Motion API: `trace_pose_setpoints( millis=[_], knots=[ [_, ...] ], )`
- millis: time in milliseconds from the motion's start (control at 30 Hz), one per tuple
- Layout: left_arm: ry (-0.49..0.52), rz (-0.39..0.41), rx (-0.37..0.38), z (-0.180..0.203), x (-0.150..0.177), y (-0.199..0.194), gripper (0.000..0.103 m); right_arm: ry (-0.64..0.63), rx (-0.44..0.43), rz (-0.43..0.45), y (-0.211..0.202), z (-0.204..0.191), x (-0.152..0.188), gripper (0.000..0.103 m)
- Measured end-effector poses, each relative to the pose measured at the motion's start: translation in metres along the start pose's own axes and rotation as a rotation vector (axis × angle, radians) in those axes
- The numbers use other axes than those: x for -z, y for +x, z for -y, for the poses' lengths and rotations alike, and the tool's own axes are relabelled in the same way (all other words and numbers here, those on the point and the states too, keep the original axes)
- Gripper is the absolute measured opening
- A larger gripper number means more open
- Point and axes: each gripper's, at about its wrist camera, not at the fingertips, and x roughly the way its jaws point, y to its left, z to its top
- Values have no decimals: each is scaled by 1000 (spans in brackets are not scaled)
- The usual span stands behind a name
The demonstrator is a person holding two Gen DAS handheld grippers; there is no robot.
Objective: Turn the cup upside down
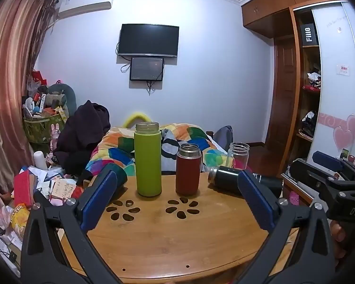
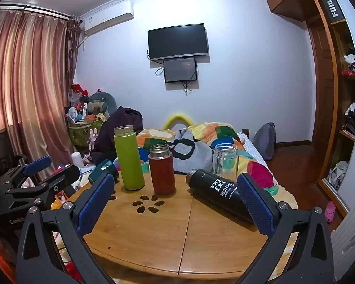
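Note:
On a round wooden table stand a tall green flask, a shorter red flask and a clear glass cup, all upright with open mouths. A black flask lies on its side at the right. A dark green cup lies at the table's left edge. My left gripper is open and empty, short of the flasks. My right gripper is open and empty; its right finger is next to the black flask.
Behind the table is a bed with a colourful quilt. Clutter covers the floor at the left. A wooden wardrobe stands at the right. Flower-shaped cut-outs pierce the tabletop.

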Motion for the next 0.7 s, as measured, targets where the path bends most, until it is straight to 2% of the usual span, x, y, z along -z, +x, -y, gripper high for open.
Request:
trace_pose_setpoints(
  millis=[67, 267, 700],
  knots=[
    [-2, 27, 4, 0, 0, -1, 103, 3, -2, 10, 0, 0, 0, 103],
    [-5, 11, 4, 0, 1, 4, 103, 3, -3, 12, 1, 0, 1, 103],
    [-6, 40, -1, 1, 0, -5, 103, -5, -2, 15, -1, -2, 1, 103]
  ],
)
